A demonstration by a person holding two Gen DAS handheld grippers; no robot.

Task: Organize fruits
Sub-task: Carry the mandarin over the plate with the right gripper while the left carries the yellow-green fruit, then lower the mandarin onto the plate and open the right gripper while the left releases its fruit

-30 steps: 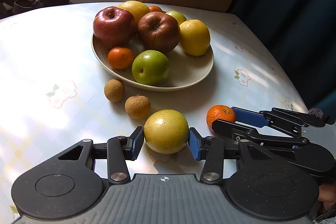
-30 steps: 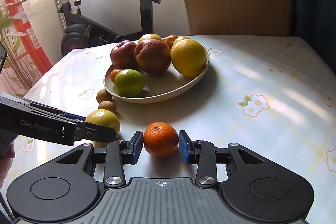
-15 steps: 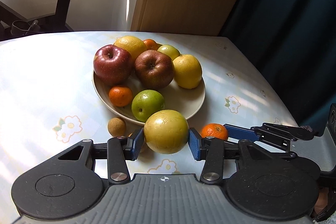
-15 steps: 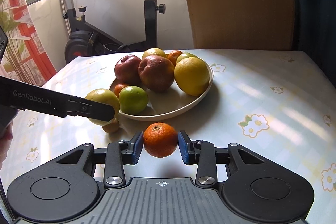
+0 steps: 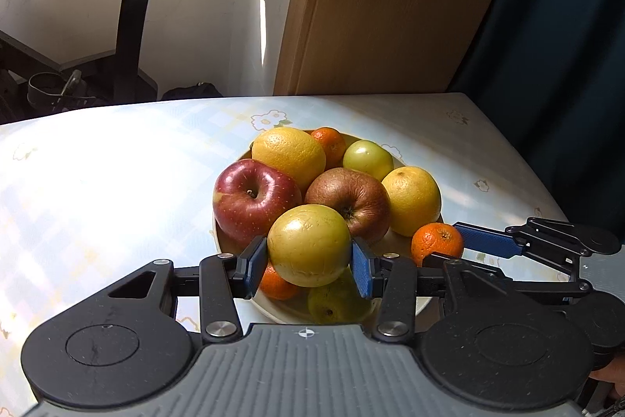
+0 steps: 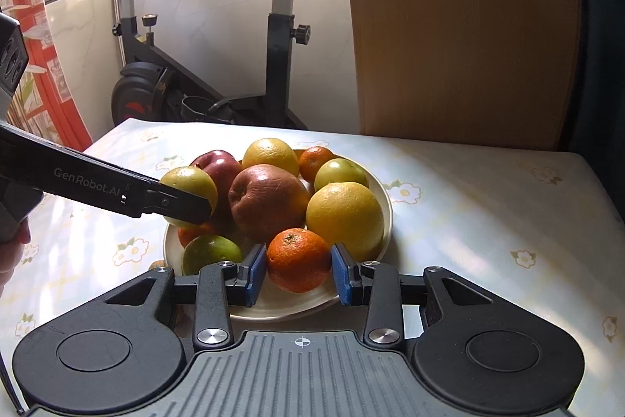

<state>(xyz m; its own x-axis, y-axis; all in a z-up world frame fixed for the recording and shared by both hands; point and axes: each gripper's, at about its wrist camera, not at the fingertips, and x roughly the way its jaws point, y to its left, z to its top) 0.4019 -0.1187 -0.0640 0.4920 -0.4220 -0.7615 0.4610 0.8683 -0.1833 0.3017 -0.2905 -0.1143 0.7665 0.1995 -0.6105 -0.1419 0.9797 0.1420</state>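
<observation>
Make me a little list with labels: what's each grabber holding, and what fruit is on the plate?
left gripper: shut on a yellow-green apple, held above the plate
right gripper: shut on a small mandarin, above the plate's near edge
plate: cream, on the flowered tablecloth
fruit on plate: red apples, yellow citrus, green apples, mandarins

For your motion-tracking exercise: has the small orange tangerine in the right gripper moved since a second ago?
Yes. The small orange tangerine, then resting on the floral tablecloth, now hangs clamped in the right gripper above the cream plate's near rim.
</observation>
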